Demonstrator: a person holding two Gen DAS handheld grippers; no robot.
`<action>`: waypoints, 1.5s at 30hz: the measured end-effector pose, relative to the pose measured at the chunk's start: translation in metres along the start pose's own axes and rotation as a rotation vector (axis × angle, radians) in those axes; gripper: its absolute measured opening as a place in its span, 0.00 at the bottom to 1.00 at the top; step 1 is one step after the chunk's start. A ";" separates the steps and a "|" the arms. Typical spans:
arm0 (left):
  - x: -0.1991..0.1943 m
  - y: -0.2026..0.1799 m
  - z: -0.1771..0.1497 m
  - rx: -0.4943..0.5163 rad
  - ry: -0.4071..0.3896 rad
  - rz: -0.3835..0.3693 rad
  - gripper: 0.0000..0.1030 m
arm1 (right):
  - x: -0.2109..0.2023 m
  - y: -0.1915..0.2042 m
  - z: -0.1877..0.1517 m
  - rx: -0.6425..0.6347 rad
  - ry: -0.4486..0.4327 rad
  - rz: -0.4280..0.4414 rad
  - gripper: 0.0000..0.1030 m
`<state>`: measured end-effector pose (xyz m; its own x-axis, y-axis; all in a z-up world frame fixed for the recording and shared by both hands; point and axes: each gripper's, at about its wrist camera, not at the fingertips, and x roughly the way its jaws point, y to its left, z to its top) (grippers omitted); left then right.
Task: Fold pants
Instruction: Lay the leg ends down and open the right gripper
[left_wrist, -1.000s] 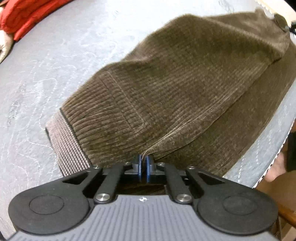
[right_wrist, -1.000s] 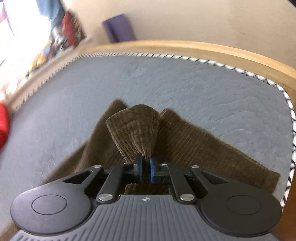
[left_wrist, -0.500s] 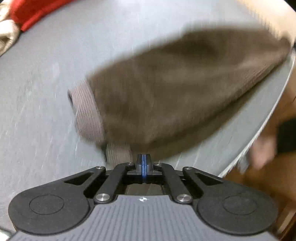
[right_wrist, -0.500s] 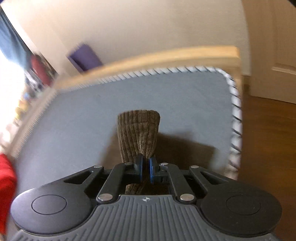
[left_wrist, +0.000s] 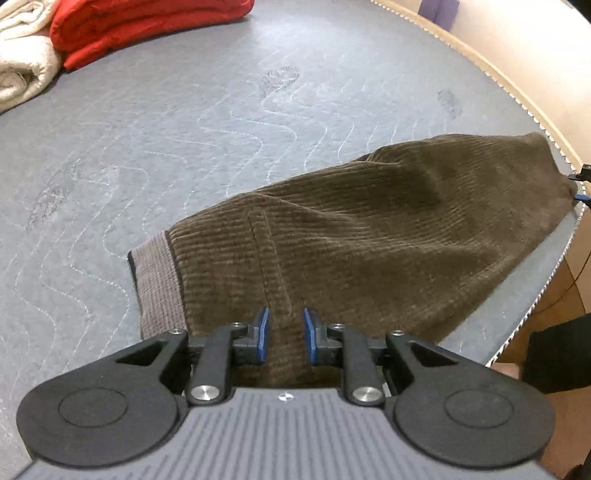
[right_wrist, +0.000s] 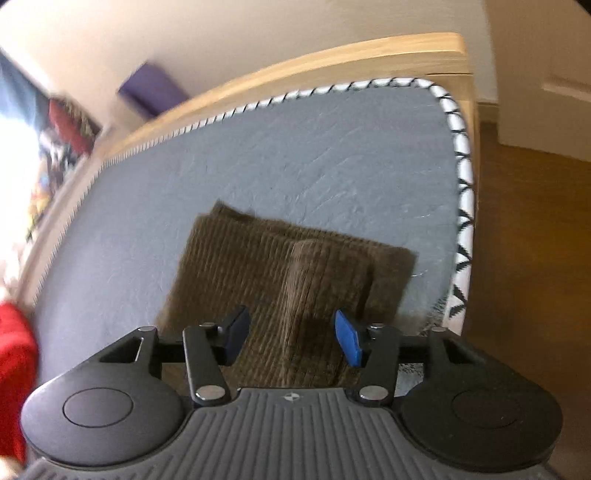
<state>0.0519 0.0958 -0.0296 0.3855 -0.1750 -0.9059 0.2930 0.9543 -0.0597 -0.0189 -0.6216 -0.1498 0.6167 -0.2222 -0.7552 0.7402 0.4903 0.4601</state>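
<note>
Brown corduroy pants (left_wrist: 369, 236), folded over, flat on the grey quilted mattress (left_wrist: 221, 118) near its right corner, grey ribbed waistband (left_wrist: 157, 280) at the left end. No container anywhere in either view.

Left gripper (left_wrist: 285, 334) above the near edge of the pants, jaws just opened a little, blue pads (left_wrist: 263, 332) clear of the cloth, corduroy visible through the gap. Right gripper (right_wrist: 291, 338) over the leg end, jaws just opened wider, a raised ridge of corduroy (right_wrist: 314, 280) standing between the pads without touching them.

Near edge of the pants hidden under both gripper bodies. Right wrist view blurred; far left clutter there bright and too smeared to identify. A sliver of dark gripper with a blue pad (left_wrist: 581, 184) cut off at the right edge of the left wrist view, beside the leg end.

Folded red cloth (left_wrist: 140, 26) and cream towel (left_wrist: 22, 59) far left on the mattress, well apart from the pants. Wooden bed frame (right_wrist: 332, 62) along the far side, purple block (right_wrist: 151, 88) beyond it against the wall, wood floor (right_wrist: 535, 258) to the right. Dark sleeve (left_wrist: 554, 354) at the near right.
</note>
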 end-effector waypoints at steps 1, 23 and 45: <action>0.001 0.001 0.001 -0.002 0.003 0.004 0.27 | 0.006 0.000 0.000 -0.011 0.003 -0.024 0.54; 0.059 0.000 -0.018 0.076 0.241 0.118 0.30 | -0.032 -0.030 0.026 0.000 -0.201 -0.191 0.44; 0.055 -0.033 0.006 0.163 0.141 0.125 0.41 | 0.015 -0.056 0.020 0.102 0.004 0.001 0.57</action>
<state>0.0691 0.0533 -0.0749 0.3051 -0.0117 -0.9522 0.3926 0.9125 0.1146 -0.0460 -0.6695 -0.1771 0.6162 -0.2186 -0.7567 0.7634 0.4022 0.5054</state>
